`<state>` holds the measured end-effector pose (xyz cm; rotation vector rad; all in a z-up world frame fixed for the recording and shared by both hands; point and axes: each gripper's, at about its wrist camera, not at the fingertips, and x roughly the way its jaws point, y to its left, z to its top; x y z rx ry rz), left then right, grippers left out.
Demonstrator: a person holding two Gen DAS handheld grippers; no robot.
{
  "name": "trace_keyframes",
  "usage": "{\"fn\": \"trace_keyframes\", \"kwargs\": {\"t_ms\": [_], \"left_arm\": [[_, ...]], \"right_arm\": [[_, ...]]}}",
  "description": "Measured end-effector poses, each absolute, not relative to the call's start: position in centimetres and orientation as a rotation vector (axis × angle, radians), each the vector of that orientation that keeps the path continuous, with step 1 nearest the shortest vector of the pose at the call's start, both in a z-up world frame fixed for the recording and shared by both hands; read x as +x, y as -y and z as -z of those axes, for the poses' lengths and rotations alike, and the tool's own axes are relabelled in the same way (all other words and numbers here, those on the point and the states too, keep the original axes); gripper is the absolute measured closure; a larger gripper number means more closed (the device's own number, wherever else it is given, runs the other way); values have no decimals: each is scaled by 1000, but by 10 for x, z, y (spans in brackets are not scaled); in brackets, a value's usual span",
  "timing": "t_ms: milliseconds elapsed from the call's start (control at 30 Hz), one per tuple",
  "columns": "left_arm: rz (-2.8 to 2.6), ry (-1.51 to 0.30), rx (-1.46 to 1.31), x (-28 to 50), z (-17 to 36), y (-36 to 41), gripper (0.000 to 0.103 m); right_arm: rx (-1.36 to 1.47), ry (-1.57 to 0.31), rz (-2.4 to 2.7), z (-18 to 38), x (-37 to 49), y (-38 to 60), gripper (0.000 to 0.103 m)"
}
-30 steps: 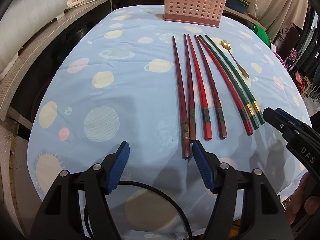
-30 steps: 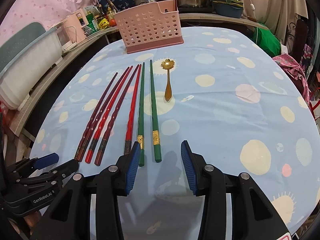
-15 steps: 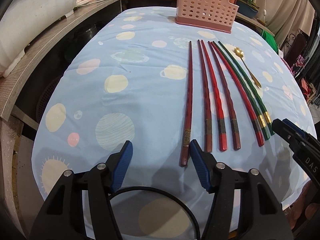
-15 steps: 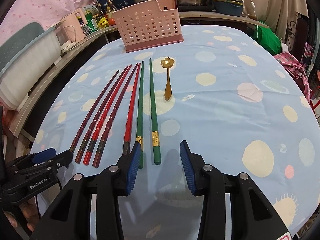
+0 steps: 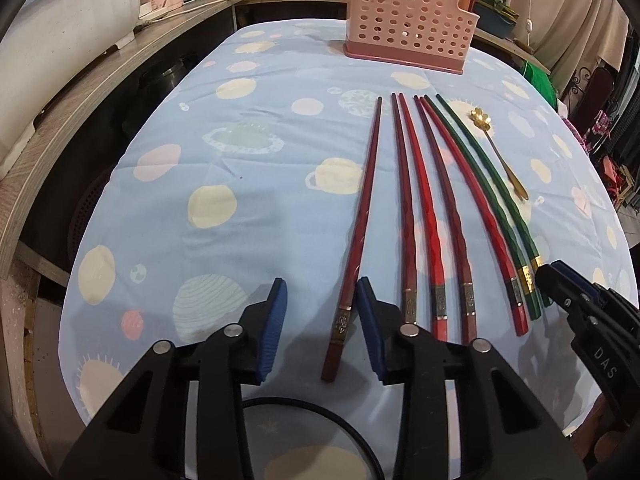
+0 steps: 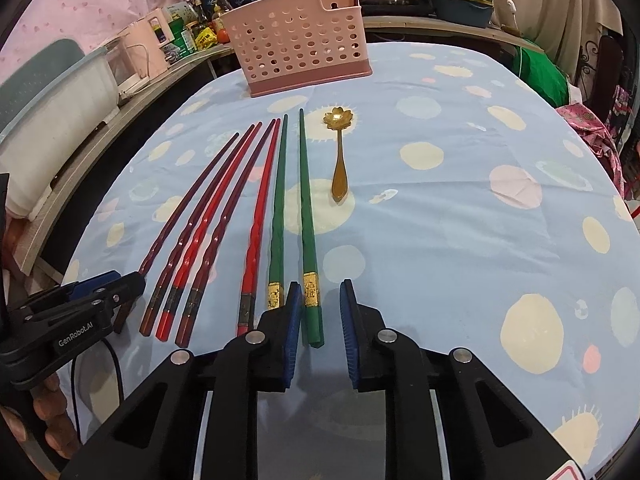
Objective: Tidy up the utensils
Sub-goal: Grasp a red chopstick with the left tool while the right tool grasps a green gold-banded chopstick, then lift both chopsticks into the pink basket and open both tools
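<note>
Jaws of both grippers stand spread, pinching nothing. The left gripper (image 5: 320, 326) hangs low over the near edge of the counter (image 5: 248, 184), and the thick butt of the leftmost dark red chopstick (image 5: 362, 236) lies in the gap between its blue pads, close to the right pad; whether the pad touches it cannot be told. The right gripper (image 6: 320, 330) sits over the butt of the right green chopstick (image 6: 306, 216), which lies between its pads close to the left one. The left pad overlaps the butt of the left green chopstick (image 6: 277, 216) in the right wrist view.

Between these lie the other chopsticks, side by side on the cloth: a dark red one (image 5: 402, 204), a bright red one (image 5: 420, 208), another dark red one (image 5: 442, 200) and a second bright red one (image 5: 470, 200) just left of the green pair. All point away, thin tips toward the far end.

Right of the green pair, a gold spoon (image 6: 340, 152) lies apart from them, flower-shaped bowl at the far end.

Farther on, near the far edge of the counter, stands the pink holder (image 6: 296, 44), upright, with holes in its wall.
</note>
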<state>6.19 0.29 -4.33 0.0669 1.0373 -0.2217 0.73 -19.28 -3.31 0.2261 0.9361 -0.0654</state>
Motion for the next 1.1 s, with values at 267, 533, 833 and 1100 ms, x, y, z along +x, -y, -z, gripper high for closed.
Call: {"fn": "trace_keyframes", "kwargs": {"t_ms": [267, 533, 833, 1100], "left_arm": [[260, -1054, 45, 68, 42, 2, 93], [290, -1079, 13, 69, 38, 4, 96], [315, -1020, -43, 69, -7, 0, 96], [333, -910, -81, 83, -65, -1, 96]], "right_arm": [[198, -928, 69, 35, 11, 191, 93], [197, -920, 56, 28, 10, 193, 95], [213, -823, 39, -17, 9, 196, 96], [235, -719, 41, -67, 18, 211, 96]]}}
